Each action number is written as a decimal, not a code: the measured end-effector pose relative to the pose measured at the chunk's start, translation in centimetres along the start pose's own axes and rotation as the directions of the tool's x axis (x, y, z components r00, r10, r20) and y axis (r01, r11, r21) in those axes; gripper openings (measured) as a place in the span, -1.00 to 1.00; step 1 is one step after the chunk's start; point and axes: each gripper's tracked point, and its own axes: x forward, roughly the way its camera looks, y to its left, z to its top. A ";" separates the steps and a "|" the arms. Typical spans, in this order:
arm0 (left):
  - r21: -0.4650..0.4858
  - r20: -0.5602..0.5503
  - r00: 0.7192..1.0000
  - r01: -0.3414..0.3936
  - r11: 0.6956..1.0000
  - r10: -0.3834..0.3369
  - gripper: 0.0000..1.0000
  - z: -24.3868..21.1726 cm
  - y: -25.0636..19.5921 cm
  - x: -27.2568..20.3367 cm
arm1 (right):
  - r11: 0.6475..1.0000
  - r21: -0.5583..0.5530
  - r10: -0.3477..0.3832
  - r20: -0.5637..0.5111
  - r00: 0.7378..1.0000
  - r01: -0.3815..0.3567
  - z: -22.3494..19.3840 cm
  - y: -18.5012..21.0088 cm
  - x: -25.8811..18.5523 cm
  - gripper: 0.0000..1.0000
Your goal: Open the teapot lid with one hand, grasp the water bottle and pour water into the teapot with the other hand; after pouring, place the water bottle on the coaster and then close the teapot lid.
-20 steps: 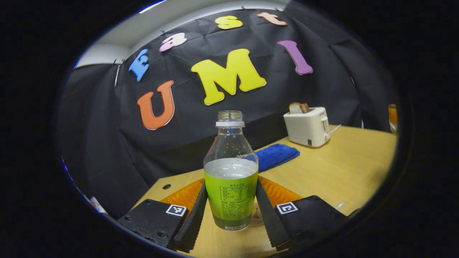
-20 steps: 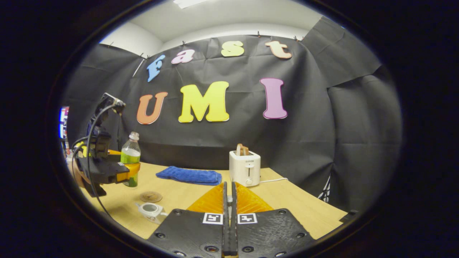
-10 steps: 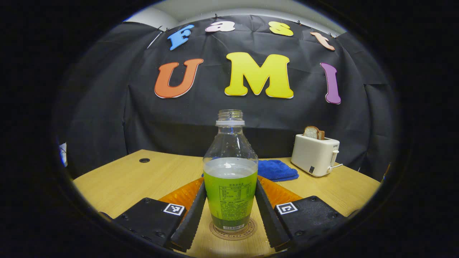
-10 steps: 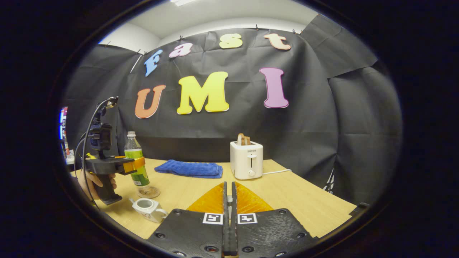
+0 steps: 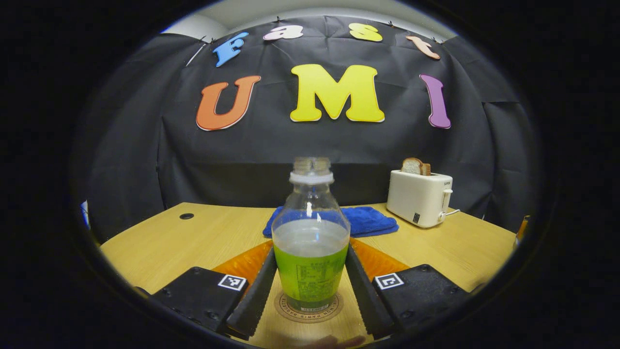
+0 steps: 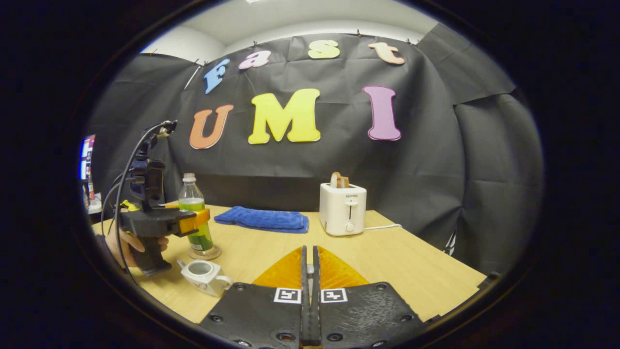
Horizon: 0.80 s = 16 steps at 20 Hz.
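Observation:
A clear water bottle (image 5: 310, 261) with a green label and no cap stands upright on the round brown coaster (image 5: 286, 310). My left gripper (image 5: 310, 252) is shut on it, one finger against each side of the label. In the right gripper view the same bottle (image 6: 196, 218) sits on the coaster (image 6: 206, 253), with the left gripper (image 6: 193, 224) around it and a hand (image 6: 125, 245) holding the grip. The small white teapot (image 6: 203, 274) stands lidless in front of the coaster. My right gripper (image 6: 308, 252) is shut, its fingers pressed together, to the right of the teapot and above the table.
A white toaster (image 5: 419, 198) with bread in it stands at the back right, with a folded blue cloth (image 5: 368, 220) to its left. The wooden table (image 5: 160, 242) has a small round hole (image 5: 186, 216) at the back left. The black cloth wall rises behind.
The left gripper levelled out and lowered the bottle, which now rests upright on the coaster. The right gripper stayed shut and shifted only slightly.

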 end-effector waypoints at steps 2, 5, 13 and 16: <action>-0.001 0.014 1.000 -0.010 1.000 0.010 0.74 0.4 0.1 -0.3 | 1.000 -0.005 0.000 -0.001 1.000 0.000 -0.1 0.0 0.1 -0.99; 0.003 0.039 0.999 0.003 1.000 -0.003 0.88 1.9 -0.1 -1.2 | 1.000 0.000 0.025 -0.013 1.000 -0.025 -0.5 0.8 0.1 -0.99; 0.003 0.057 0.997 -0.054 0.999 0.054 0.89 5.9 1.5 -6.3 | 0.991 -0.034 0.129 -0.047 0.991 -0.130 -2.6 4.8 0.3 -1.00; 0.020 0.106 0.992 -0.072 0.997 0.070 0.89 7.8 2.7 -10.1 | 0.984 -0.047 0.166 -0.064 0.984 -0.170 -3.4 6.4 0.3 -1.00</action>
